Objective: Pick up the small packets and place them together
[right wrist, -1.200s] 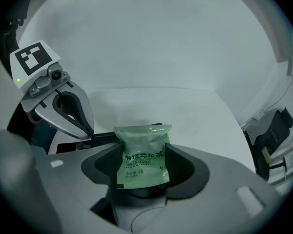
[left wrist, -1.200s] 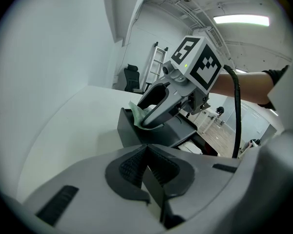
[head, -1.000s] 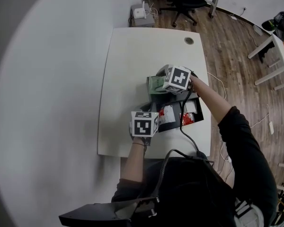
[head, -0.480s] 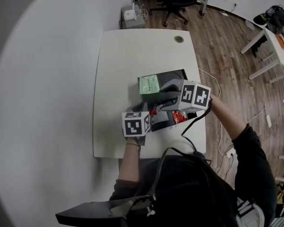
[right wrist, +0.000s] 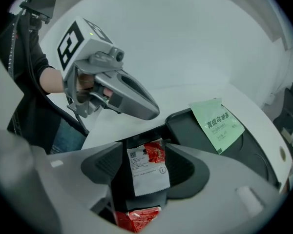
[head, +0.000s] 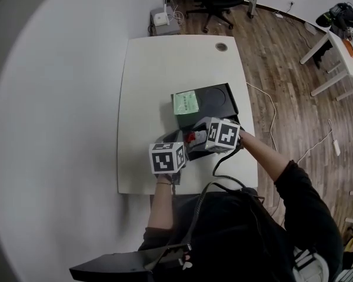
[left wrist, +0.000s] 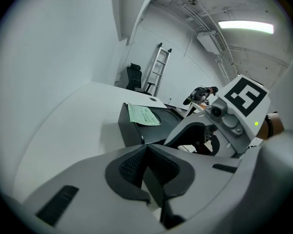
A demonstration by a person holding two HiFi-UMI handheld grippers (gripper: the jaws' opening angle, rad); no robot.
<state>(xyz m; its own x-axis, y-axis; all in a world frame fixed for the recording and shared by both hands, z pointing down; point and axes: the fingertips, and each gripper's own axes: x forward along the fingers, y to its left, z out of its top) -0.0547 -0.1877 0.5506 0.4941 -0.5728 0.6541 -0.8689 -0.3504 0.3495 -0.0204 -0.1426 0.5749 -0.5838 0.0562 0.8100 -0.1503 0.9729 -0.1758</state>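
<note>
Right gripper view: pinching a red-white packet (right wrist: 147, 172) in right hand-held gripper (right wrist: 146, 156); left hand-held gripper (left wrist: 145, 167) pressed together, empty; green packet (right wrist: 218, 126) likely left to gather.

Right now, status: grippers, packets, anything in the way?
Left gripper shut, empty. Right gripper shut on red-and-white packet. Green packet lies apart on the black box; another red packet below the jaws. Nothing seen blocking.

Grey left tool (left wrist: 146, 152), right tool (right wrist: 146, 160); black-white marker cubes (head: 166, 157); black cable (head: 215, 170), sleeve (head: 306, 204).
</note>
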